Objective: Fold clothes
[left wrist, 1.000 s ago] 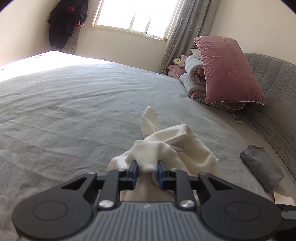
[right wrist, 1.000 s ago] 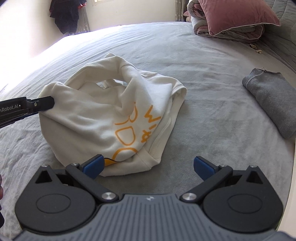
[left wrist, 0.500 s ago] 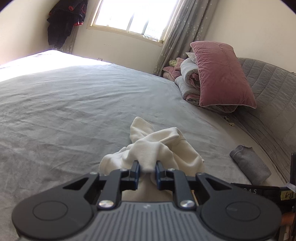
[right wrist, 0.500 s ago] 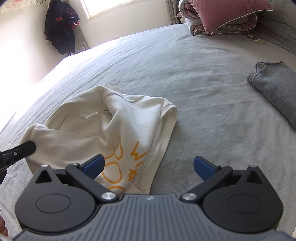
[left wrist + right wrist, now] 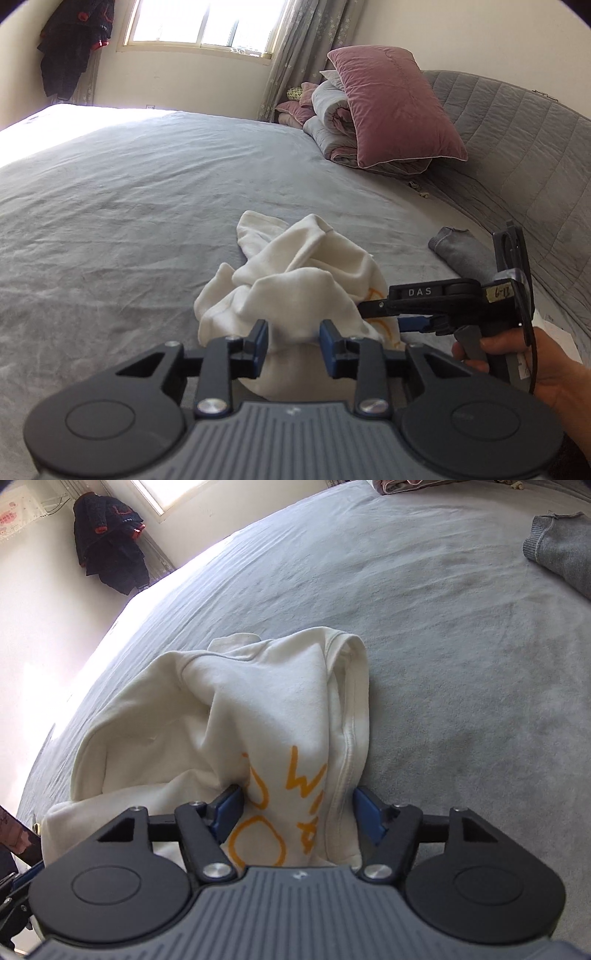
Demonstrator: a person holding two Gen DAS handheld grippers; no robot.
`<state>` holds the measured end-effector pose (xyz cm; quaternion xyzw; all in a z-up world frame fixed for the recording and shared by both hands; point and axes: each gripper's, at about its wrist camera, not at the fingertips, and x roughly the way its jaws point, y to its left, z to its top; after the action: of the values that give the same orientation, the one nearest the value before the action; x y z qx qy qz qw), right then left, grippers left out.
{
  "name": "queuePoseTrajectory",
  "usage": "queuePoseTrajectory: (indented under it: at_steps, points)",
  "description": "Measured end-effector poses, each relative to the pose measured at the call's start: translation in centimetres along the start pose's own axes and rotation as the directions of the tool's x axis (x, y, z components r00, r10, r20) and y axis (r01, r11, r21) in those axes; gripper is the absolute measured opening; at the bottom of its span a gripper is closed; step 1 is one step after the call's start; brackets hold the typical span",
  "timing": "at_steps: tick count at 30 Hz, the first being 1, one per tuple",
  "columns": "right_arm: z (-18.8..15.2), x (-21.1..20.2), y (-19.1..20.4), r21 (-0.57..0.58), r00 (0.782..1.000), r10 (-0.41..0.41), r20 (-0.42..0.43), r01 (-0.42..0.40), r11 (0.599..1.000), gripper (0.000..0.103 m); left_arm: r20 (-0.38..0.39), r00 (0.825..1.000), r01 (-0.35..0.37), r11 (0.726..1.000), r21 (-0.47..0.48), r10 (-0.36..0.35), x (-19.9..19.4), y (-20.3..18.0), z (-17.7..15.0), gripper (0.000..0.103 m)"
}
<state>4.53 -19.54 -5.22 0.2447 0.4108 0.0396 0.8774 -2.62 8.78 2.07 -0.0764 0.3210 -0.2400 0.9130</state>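
A cream T-shirt (image 5: 229, 720) lies bunched on the bed (image 5: 129, 192). Cloth is bracketed by the left hand-held gripper (image 5: 293, 341) and right hand-held gripper (image 5: 297, 816); pinching is unconfirmed. Both corners should be drawn apart evenly, judged advisable.

Soft matt cloth shirt (image 5: 258, 709)

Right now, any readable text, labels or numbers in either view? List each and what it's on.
"DAS": white letters on the black body of the right gripper, left wrist view.
Handwritten tag on the same gripper: reads roughly "6-13", upside down, uncertain.
Orange print on the cream shirt: "WI" is clear, then a round "O"; the rest is lost in folds.
Pink wall poster: too blurred to read.
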Motion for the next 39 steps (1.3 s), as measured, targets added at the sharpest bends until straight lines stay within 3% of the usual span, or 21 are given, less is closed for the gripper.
queuePoseTrajectory:
  at_steps: [2,3,4,5,9,12,16,20,26,39]
  points:
    - [-0.3,0.0,0.2,0.002,1.0,0.004,0.02,-0.004,1.0,0.053,0.016,1.0,0.006,0.999,-0.038,-0.005,-0.6,1.1,0.5,0.052]
    - [-0.4,0.0,0.2,0.006,1.0,0.014,0.027,-0.014,1.0,0.044,0.019,1.0,-0.005,0.999,-0.051,0.006,-0.7,1.7,0.7,0.057]
    - [-0.6,-0.1,0.2,0.012,0.999,0.029,0.031,-0.029,1.0,0.032,0.019,1.0,-0.022,0.998,-0.066,0.023,-0.7,2.3,1.0,0.058]
    - [-0.7,-0.2,0.2,0.018,0.999,0.035,0.038,-0.036,0.999,0.027,0.015,0.999,-0.036,0.995,-0.088,0.037,-0.4,2.9,1.2,0.058]
    - [-0.6,-1.3,0.8,0.013,0.996,0.028,0.079,-0.029,1.0,0.015,-0.027,0.998,-0.066,0.976,-0.206,0.061,1.4,5.3,1.9,0.058]
    - [0.0,-2.3,1.7,-0.008,0.994,-0.009,0.113,0.01,1.0,0.014,-0.042,0.999,-0.038,0.958,-0.283,0.027,2.5,5.9,2.3,0.058]
    - [1.9,-3.9,3.5,-0.034,0.987,-0.031,0.159,0.037,0.999,0.014,-0.052,0.998,-0.039,0.959,-0.282,0.026,3.3,5.2,2.8,0.059]
    - [4.6,-5.3,5.5,-0.074,0.977,-0.028,0.214,0.045,0.996,0.014,-0.061,0.997,-0.072,0.956,-0.285,0.057,4.1,5.0,3.1,0.061]
    - [8.0,-6.1,9.5,-0.166,0.961,-0.003,0.278,0.052,0.985,0.013,-0.048,0.998,-0.064,0.939,-0.338,0.051,4.1,6.2,3.7,0.061]
    - [13.0,0.0,16.3,-0.303,0.959,0.024,0.283,0.065,0.951,0.013,-0.026,0.998,-0.065,0.92,-0.387,0.059,3.7,8.0,4.3,0.061]
